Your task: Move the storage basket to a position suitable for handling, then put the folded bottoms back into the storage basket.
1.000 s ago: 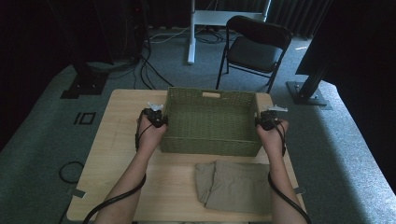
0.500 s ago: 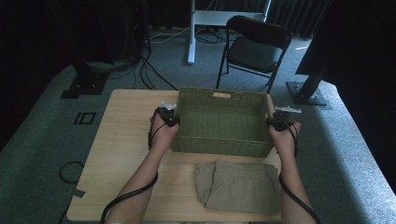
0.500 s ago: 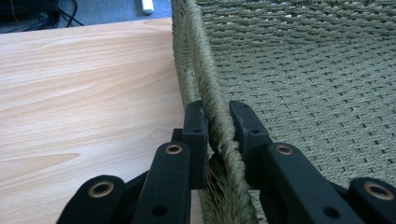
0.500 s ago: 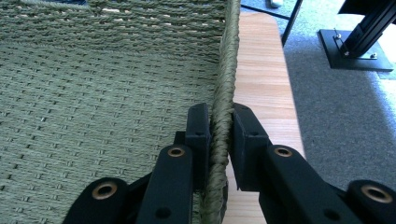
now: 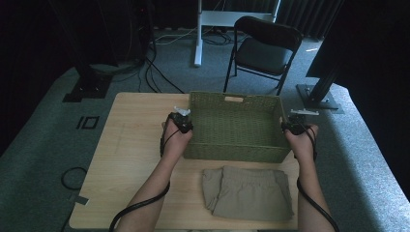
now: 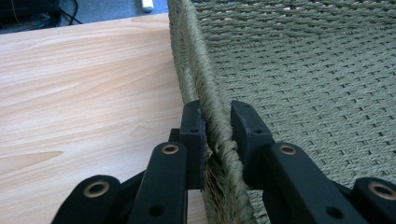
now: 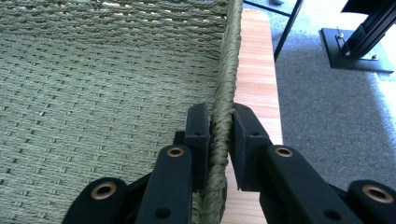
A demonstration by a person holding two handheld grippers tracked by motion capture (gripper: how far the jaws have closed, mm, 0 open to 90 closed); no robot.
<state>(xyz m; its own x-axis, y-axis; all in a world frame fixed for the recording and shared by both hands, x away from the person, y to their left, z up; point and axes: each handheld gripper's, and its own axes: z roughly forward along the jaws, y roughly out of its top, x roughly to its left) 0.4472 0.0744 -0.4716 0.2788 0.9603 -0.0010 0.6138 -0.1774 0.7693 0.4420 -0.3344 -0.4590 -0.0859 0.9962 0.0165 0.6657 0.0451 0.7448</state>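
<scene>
The basket (image 5: 235, 126) spans lengthwise between both hands, left fingers (image 6: 192, 133) and right fingers (image 7: 197, 135) each clamped on an opposite short rim, folded cloth (image 5: 249, 192) nearer the person.

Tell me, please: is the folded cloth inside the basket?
No, the folded cloth lies on the table in front of the basket, on the person's side, outside its walls.

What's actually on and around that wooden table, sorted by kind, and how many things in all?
Green woven baskets: 1
Folded khaki cloth garments: 1
Black handheld grippers: 2, the left gripper and the right gripper, each clamped on a side rim of the basket
Black folding chairs: 1
Total: 5
</scene>
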